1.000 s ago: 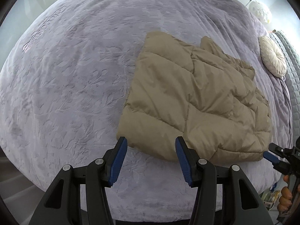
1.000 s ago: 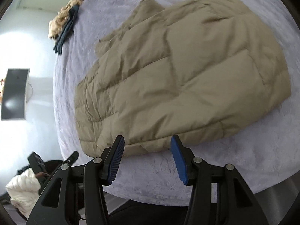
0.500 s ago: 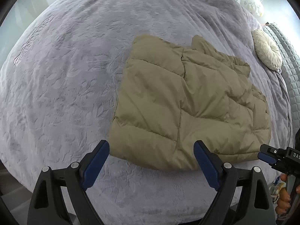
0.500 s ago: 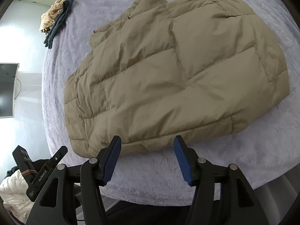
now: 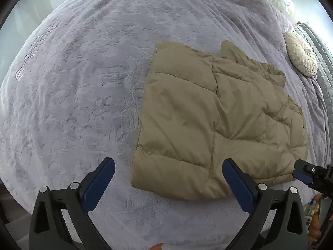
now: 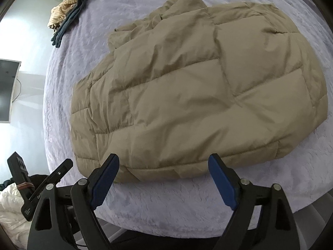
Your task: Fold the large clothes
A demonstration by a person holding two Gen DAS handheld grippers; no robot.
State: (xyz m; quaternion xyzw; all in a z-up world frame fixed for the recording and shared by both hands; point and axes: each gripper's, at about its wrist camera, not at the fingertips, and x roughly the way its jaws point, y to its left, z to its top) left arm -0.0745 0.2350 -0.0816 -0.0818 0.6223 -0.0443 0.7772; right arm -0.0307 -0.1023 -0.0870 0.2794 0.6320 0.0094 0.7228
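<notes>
A tan quilted puffer jacket [image 5: 218, 120] lies folded flat on the lavender bed cover [image 5: 83, 83]. My left gripper [image 5: 168, 174] hovers over the jacket's near left corner. Its jaws are opening wide, the corner shows between them, and the blue pads [image 5: 100, 177] touch nothing. My right gripper [image 6: 164, 171] hangs over the near edge of the jacket [image 6: 197, 93]. Its jaws are opening too, with the hem between them unpressed. The right gripper [image 5: 306, 174] also shows at the left wrist view's right edge, and the left gripper [image 6: 60, 173] at the right wrist view's lower left.
A round cream cushion [image 5: 301, 56] rests by a grey quilted headboard [image 5: 321, 66] at the far right. A pile of striped and dark blue clothes [image 6: 68, 14] lies at the bed's far corner. A dark screen [image 6: 8, 89] and a white padded garment [image 6: 8, 208] are off the bed.
Both grippers' jaws have spread from a narrow gap to wide apart. The right gripper has slid along the jacket's near edge. The jacket lies as before.
</notes>
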